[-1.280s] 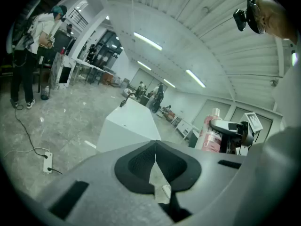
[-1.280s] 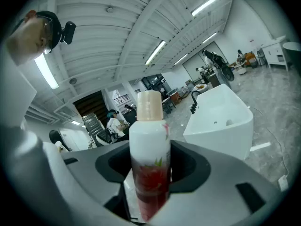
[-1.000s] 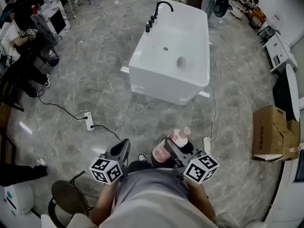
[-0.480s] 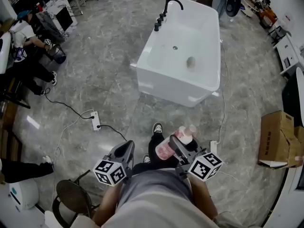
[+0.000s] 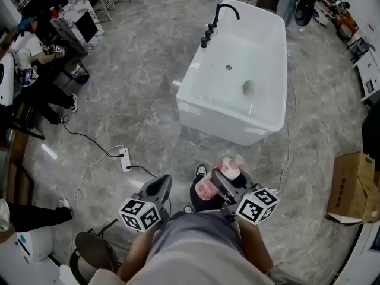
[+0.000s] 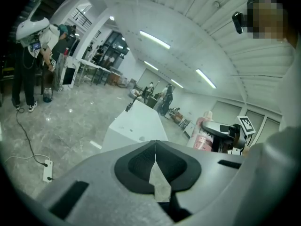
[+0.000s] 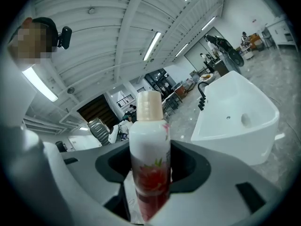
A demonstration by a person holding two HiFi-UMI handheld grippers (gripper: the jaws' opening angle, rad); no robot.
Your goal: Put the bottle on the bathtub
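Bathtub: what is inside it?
Inside the white bathtub: a small drain and a blurry grey oval that cannot be identified. The near inner wall is hidden behind the rim.

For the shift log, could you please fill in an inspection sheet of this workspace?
Surface: grey marbled floor, glossy.
Job's things: pink bottle with cream cap in the right gripper; white bathtub ahead, apart from it, black faucet at its far end.
Clutter: cardboard box at right.
Grippers: left gripper shut, empty; right gripper shut on the bottle.
Cables: power strip with black cord on the floor; white cable beside the bathtub.
Surroundings: person at far left.
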